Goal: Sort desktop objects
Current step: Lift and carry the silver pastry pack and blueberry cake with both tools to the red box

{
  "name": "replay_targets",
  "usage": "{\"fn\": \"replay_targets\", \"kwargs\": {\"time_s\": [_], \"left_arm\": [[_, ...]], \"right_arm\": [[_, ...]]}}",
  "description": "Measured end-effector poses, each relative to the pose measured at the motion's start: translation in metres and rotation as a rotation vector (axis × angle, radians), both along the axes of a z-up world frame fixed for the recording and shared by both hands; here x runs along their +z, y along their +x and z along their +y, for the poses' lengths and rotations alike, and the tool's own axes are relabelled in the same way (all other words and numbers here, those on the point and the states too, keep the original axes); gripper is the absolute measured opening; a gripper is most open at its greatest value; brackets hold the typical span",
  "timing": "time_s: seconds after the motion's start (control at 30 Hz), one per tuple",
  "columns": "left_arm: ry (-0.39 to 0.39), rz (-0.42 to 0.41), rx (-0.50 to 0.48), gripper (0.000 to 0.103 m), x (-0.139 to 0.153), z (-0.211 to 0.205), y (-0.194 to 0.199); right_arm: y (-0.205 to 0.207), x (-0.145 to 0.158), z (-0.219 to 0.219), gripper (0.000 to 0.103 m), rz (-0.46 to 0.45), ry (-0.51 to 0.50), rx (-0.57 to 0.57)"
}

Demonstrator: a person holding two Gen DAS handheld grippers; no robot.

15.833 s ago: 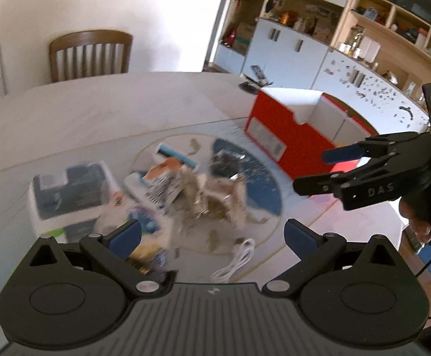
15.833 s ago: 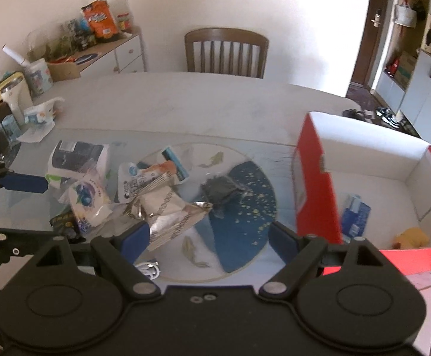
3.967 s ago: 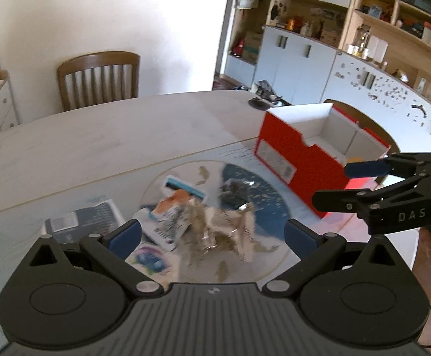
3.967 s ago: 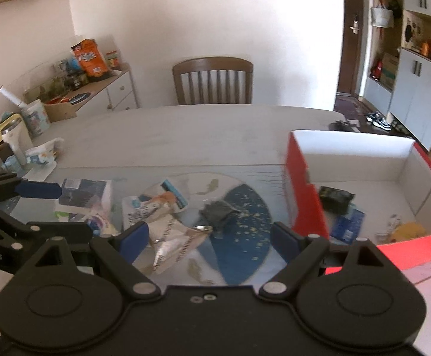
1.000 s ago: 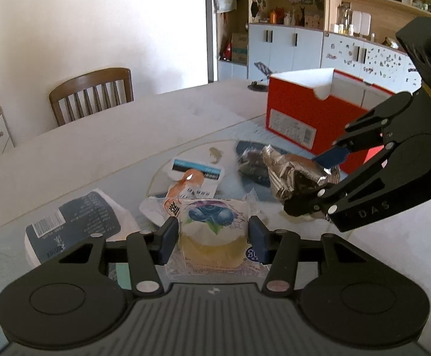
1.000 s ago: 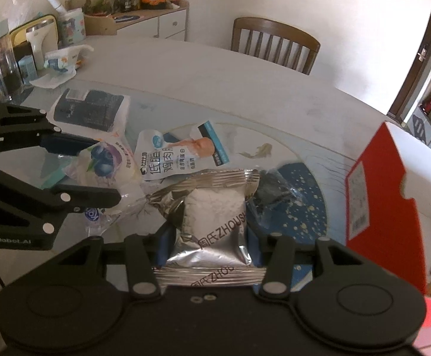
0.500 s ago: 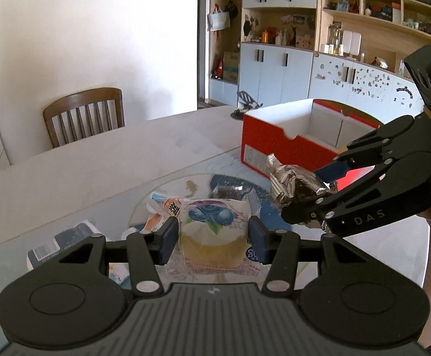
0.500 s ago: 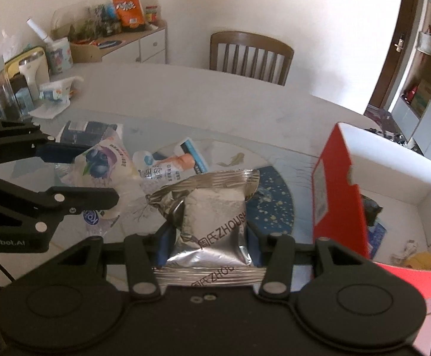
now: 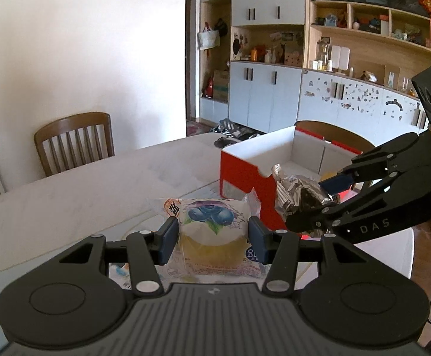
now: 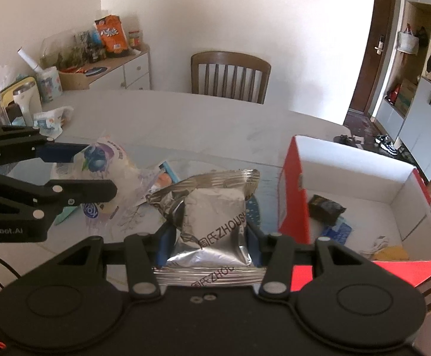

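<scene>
My left gripper (image 9: 212,238) is shut on a clear blueberry cake packet (image 9: 212,231) and holds it above the table; the packet also shows in the right wrist view (image 10: 105,166). My right gripper (image 10: 208,243) is shut on a silver foil snack packet (image 10: 212,216), seen from the side in the left wrist view (image 9: 298,192). The red box (image 10: 294,195) with white inside stands to the right. It holds a dark packet (image 10: 326,209), a blue card (image 10: 335,233) and a yellow item (image 10: 390,253).
A few packets (image 10: 165,178) lie on the round glass mat (image 10: 144,216). A wooden chair (image 10: 230,77) stands behind the table. A sideboard (image 10: 108,65) with snacks and bottles is at the far left. Cabinets (image 9: 274,98) line the right wall.
Both grippers have risen higher with their packets and moved right toward the red box. The table's clutter has dropped out of the left wrist view.
</scene>
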State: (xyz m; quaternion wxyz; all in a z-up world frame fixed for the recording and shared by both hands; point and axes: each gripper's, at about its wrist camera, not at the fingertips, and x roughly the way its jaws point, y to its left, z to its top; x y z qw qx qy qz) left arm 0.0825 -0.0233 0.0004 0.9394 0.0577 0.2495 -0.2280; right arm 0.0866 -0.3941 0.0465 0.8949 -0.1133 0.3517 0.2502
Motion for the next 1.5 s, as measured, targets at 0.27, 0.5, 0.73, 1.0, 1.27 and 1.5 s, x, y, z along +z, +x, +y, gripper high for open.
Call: {"fn": "replay_targets", "kwargs": {"time_s": [0.27,0.5,0.73,1.0,1.27,1.5], "left_arm": [[0.002,-0.011,-0.035,0.05,0.007,-0.027,0.009],[0.01,-0.01,-0.054,0.05,0.007,-0.049,0.019],[0.019,-0.006,-0.063,0.05,0.007,-0.076,0.029],[0.029,-0.006,-0.077,0.05,0.01,-0.112,0.041],[0.035,0.028,-0.088,0.05,0.008,-0.142,0.054],[0.054,0.048,-0.112,0.05,0.004,-0.165,0.067]], "right_arm": [[0.005,0.011,-0.024,0.049,-0.013,0.01,-0.033],[0.013,0.014,-0.045,0.049,-0.021,0.022,-0.057],[0.021,0.015,-0.071,0.049,-0.031,0.034,-0.07],[0.035,0.016,-0.104,0.049,-0.036,0.043,-0.079],[0.053,0.017,-0.139,0.049,-0.033,0.042,-0.083],[0.067,0.015,-0.164,0.049,-0.017,0.047,-0.091]]}}
